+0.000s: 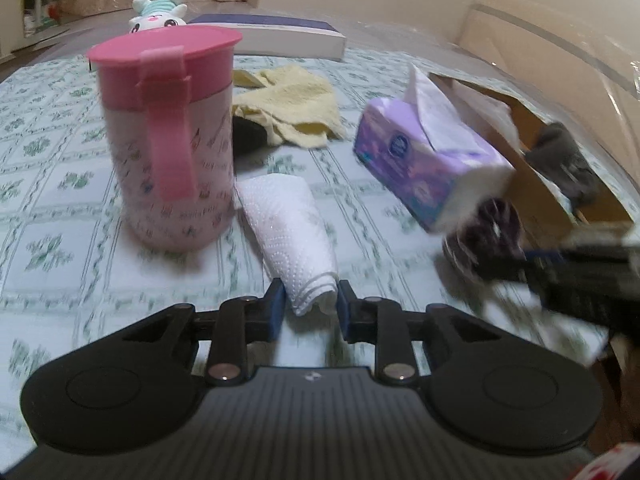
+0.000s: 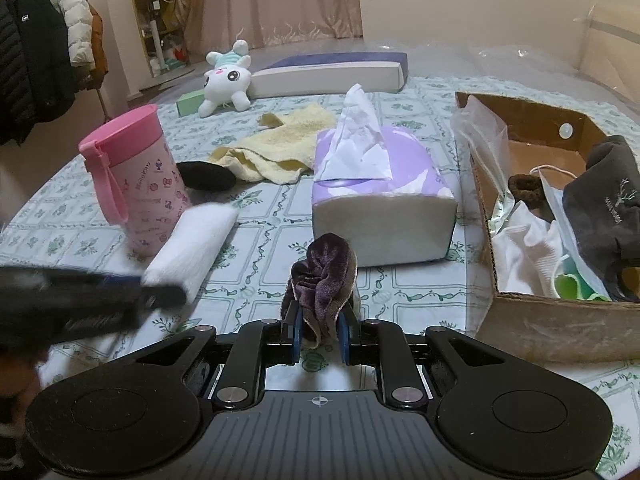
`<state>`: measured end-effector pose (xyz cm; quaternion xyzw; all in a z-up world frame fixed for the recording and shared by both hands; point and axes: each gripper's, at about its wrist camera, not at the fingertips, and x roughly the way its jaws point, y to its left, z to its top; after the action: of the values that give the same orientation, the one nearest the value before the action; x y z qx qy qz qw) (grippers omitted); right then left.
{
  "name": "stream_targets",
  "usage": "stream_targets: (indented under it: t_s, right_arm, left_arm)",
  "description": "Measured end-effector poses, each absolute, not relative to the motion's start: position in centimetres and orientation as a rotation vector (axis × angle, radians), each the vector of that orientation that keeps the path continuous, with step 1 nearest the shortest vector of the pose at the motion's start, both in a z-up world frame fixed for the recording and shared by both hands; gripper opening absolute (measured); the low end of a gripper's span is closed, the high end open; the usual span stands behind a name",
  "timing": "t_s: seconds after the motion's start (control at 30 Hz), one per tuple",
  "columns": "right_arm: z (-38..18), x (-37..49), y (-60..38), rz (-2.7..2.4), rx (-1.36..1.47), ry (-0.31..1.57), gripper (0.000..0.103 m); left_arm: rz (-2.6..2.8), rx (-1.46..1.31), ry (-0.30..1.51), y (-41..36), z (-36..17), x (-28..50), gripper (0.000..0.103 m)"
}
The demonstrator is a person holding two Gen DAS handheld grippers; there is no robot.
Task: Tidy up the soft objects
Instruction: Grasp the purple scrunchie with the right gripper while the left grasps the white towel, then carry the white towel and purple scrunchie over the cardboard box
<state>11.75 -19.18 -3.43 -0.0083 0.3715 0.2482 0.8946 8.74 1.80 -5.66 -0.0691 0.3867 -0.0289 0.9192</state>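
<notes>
My left gripper (image 1: 311,304) is shut on the near end of a folded white cloth (image 1: 290,224) that lies beside a pink cup (image 1: 170,136). My right gripper (image 2: 319,334) is shut on a purple velvet scrunchie (image 2: 322,276), held in front of a purple tissue pack (image 2: 380,192). The scrunchie also shows blurred in the left wrist view (image 1: 486,232). A cardboard box (image 2: 560,316) at the right holds a grey cloth (image 2: 608,200), white cloth and a brown scrunchie (image 2: 526,186). A yellow towel (image 2: 276,148), a black soft item (image 2: 206,176) and a plush bunny (image 2: 226,78) lie farther back.
A flat blue-and-white box (image 2: 332,72) and a green block (image 2: 192,103) lie at the back of the patterned tablecloth (image 2: 264,240). Coats (image 2: 40,52) hang at the far left. The box's near wall stands right of my right gripper.
</notes>
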Motion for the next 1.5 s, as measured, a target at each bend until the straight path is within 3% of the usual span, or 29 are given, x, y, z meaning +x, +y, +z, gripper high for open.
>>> stream_targets:
  t_s: [0.17, 0.23, 0.43, 0.8, 1.03, 1.5]
  right_arm:
    - [-2.6, 11.3, -19.3, 0.511, -0.017, 0.752, 0.018]
    - [-2.3, 11.1, -19.4, 0.508, -0.018, 0.744, 0.018]
    - [-1.9, 10.7, -19.7, 0.496, -0.018, 0.733, 0.018]
    - [-2.4, 11.2, -19.6, 0.494, -0.023, 0.756, 0.018]
    - [-2.5, 11.2, -19.2, 0.503, -0.021, 0.758, 0.018]
    - [-0.5, 8.8, -19.6, 0.516, -0.007, 0.709, 0.018]
  left_arm:
    - [-0.051, -0.13, 0.82, 2.5, -5.8, 6.0, 0.035]
    - [-0.044, -0.132, 0.824, 2.7, -5.8, 5.6, 0.046]
    - [-0.012, -0.091, 0.799, 2.7, -5.3, 6.7, 0.056]
    - [-0.005, -0.02, 0.812, 2.1, -6.4, 9.4, 0.05]
    - [-0.016, -0.006, 0.8, 1.9, -6.0, 8.7, 0.031]
    - [-0.032, -0.061, 0.768, 1.3, -3.2, 6.1, 0.03]
